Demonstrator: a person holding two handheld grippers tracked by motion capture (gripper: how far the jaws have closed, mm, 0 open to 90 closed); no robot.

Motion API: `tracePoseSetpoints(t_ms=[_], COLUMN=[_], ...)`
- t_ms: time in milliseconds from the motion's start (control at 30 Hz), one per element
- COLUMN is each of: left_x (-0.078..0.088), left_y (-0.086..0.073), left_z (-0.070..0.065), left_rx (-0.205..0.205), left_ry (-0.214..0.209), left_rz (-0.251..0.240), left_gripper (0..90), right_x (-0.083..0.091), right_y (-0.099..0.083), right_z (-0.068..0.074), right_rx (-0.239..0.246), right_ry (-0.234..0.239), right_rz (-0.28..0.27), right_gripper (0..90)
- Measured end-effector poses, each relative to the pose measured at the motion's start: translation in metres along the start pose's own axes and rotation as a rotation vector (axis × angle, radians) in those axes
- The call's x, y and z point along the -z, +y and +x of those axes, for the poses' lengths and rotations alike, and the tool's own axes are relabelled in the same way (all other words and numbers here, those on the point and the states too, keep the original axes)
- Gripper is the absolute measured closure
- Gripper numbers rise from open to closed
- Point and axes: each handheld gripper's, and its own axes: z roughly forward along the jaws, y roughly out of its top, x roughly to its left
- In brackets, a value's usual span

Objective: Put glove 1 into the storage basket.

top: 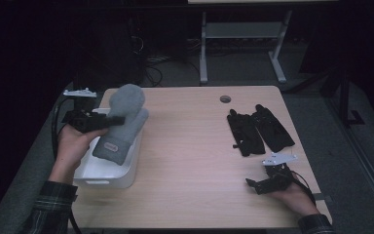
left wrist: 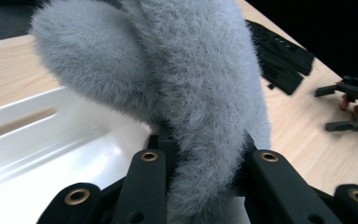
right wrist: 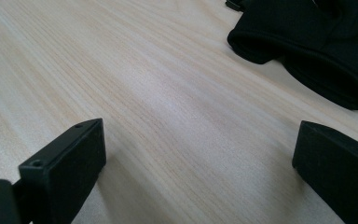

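One fuzzy grey mitten (top: pixel 121 122) is hanging over the white bin (top: pixel 126 171) as we are pinching it in our left gripper (top: pixel 113 120), right gripper (top: pixel 253 184) resting agape; slack fleece could slip free and miss.

Dim room, dark surround, soft close-ups

- Pair of black gloves (top: pixel 258 130) lying flat side by side on the right part of the table.
- Light wooden table (top: pixel 190 146) with a round cable hole (top: pixel 225 99) near its far edge.
- Grey metal desk frame (top: pixel 243 34) on the floor beyond the table.
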Motion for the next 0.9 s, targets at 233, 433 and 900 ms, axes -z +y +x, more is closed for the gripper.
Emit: tracePoseSetpoints(t_ms=[233, 433, 900], left_x=[0.004, -0.009, -0.052], left_y=[-0.022, -0.041, -0.062], left_z=[0.021, 0.038, 0.065], left_rx=[0.051, 0.092, 0.144], left_ry=[0.024, 0.025, 0.063], left_rz=[0.012, 0.044, 0.191], left_gripper=[73.5, 73.4, 73.1], right_x=[0.000, 0.000, 0.000], right_y=[0.000, 0.000, 0.000], right_z=[0.000, 0.000, 0.000], right_rx=[0.000, -0.001, 0.001], right_ry=[0.000, 0.000, 0.000], right_rz=[0.000, 0.001, 0.000], right_gripper=[2.4, 2.4, 2.4])
